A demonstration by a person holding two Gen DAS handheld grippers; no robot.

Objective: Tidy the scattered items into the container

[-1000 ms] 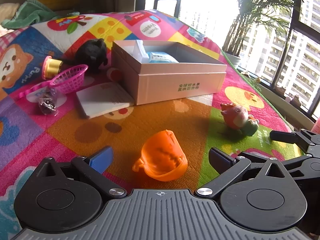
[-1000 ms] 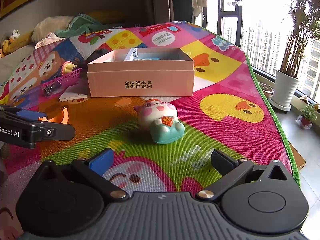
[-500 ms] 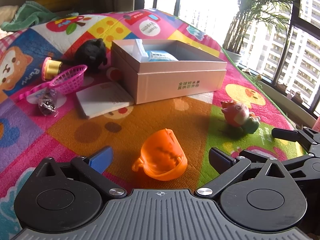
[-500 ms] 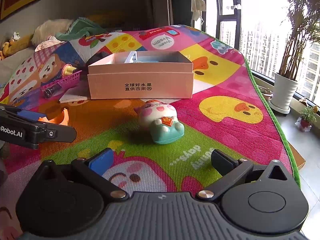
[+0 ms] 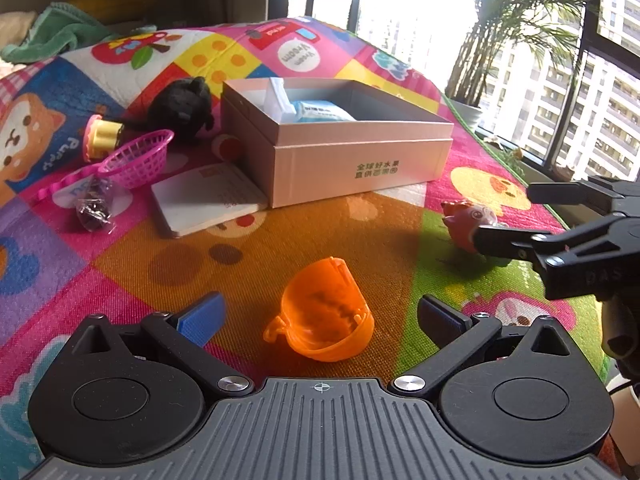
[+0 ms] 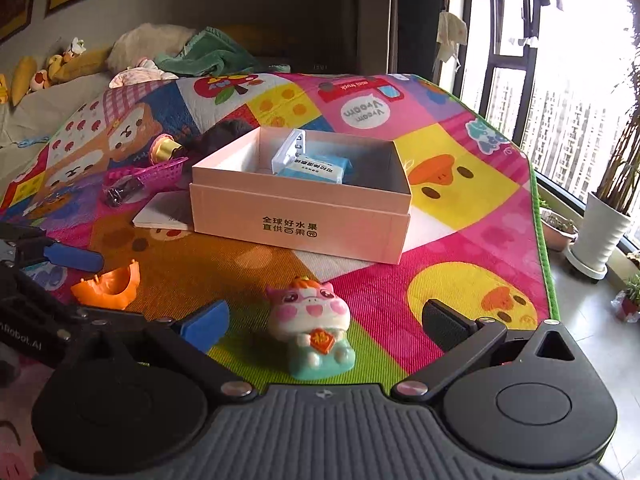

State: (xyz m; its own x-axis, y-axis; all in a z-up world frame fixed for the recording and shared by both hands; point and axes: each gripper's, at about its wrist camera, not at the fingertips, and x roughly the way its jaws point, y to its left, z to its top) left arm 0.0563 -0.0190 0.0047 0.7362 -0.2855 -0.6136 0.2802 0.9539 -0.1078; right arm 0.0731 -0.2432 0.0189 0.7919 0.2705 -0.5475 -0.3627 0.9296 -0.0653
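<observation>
A pink cardboard box [image 5: 352, 160] stands open on the play mat, also seen in the right wrist view [image 6: 296, 216], with a blue-white packet [image 6: 316, 166] inside. An orange plastic shell [image 5: 326, 316] lies between the jaws of my open left gripper [image 5: 320, 316]. A pink and teal pig figurine [image 6: 312, 332] stands between the jaws of my open right gripper [image 6: 326, 320]; the left wrist view shows it [image 5: 466, 222] partly hidden behind the right gripper's fingers [image 5: 504, 240].
Left of the box lie a white booklet [image 5: 208, 200], a pink basket [image 5: 138, 158], a black plush toy [image 5: 182, 106], a yellow-pink cap [image 5: 100, 138] and a dark wrapped item [image 5: 94, 208]. The mat's green edge [image 6: 544, 240] drops to the floor with plant pots [image 6: 600, 236].
My right gripper has moved forward and down over the pig figurine, which now sits between its jaws. The left gripper has barely moved.
</observation>
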